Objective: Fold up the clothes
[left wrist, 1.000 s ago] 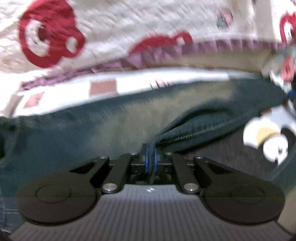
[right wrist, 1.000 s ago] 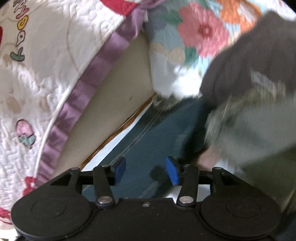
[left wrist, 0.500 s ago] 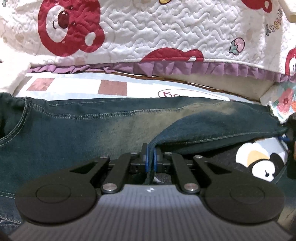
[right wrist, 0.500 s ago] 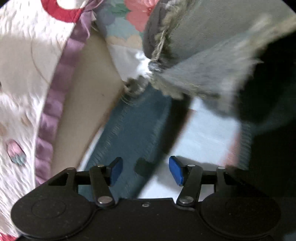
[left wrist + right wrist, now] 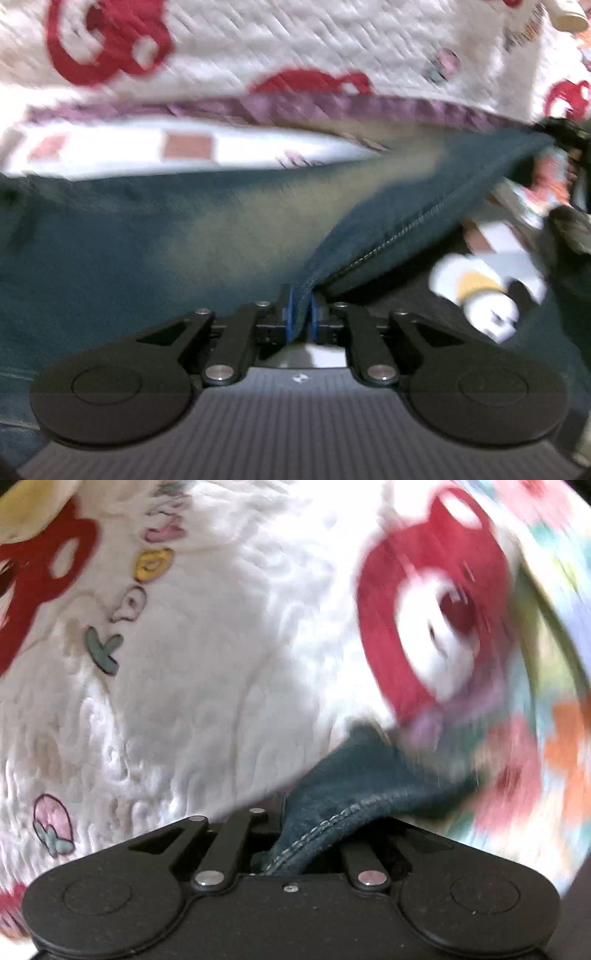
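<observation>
Left wrist view, low centre: the left tongs [image 5: 300, 319] are clamped on a seamed edge of the dark blue jeans [image 5: 155, 251], lifting it into a ridge running toward the upper right, probably to carry that leg over. The rest of the jeans spreads across the middle of the frame. Right wrist view, bottom centre: the right tongs [image 5: 291, 845] pinch a stitched hem. Beyond, a white quilt [image 5: 207, 657] with red bears fills the frame, blurred.
</observation>
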`<action>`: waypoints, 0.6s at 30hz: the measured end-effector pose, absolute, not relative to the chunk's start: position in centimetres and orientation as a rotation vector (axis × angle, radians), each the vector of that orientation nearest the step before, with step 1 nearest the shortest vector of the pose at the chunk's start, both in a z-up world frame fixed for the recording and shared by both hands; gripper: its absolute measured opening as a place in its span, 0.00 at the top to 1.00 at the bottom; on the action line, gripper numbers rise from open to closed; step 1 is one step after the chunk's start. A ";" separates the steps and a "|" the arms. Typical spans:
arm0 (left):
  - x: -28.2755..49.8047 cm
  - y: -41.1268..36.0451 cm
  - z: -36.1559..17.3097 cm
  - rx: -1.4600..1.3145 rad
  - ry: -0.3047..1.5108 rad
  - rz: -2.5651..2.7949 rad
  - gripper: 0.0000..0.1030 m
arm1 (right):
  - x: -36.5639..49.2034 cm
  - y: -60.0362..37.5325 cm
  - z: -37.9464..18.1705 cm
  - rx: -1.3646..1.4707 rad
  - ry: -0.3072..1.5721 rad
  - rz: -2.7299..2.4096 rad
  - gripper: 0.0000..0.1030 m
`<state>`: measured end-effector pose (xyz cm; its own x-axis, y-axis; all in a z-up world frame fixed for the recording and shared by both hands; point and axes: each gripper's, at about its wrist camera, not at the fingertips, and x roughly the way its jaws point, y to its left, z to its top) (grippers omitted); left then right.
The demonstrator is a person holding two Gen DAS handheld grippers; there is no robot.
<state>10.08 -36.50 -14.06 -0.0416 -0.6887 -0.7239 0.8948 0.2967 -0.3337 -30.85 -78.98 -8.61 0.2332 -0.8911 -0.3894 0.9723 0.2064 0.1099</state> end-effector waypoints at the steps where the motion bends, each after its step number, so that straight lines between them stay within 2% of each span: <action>1: 10.0 -36.7 -14.3 0.286 0.982 -1.310 0.85 | -31.0 -79.6 -9.0 0.344 0.320 -1.342 0.96; 5: 9.8 -37.3 -15.3 0.320 1.050 -1.299 0.84 | -32.6 -83.0 -15.7 0.472 0.657 -1.531 0.89; 7: 10.2 -37.0 -15.2 0.298 1.068 -1.303 0.80 | -33.3 -83.0 -16.8 0.519 0.682 -1.571 0.89; 9: 10.8 -36.5 -14.7 0.254 1.087 -1.314 0.61 | -33.9 -82.8 -17.7 0.565 0.693 -1.605 0.89; 12: 11.7 -35.8 -14.0 0.206 1.102 -1.318 0.57 | -34.0 -82.6 -16.7 0.493 0.779 -1.629 0.89; 15: 12.6 -34.9 -13.3 0.203 1.077 -1.278 0.57 | -33.8 -82.9 -14.8 0.341 0.805 -1.752 0.82; 16: 13.0 -34.4 -13.2 0.199 1.055 -1.259 0.57 | -33.6 -82.8 -13.7 0.299 0.773 -1.766 0.73; 18: 13.9 -33.3 -12.8 0.194 1.008 -1.203 0.55 | -33.0 -82.3 -11.7 0.257 0.688 -1.740 0.69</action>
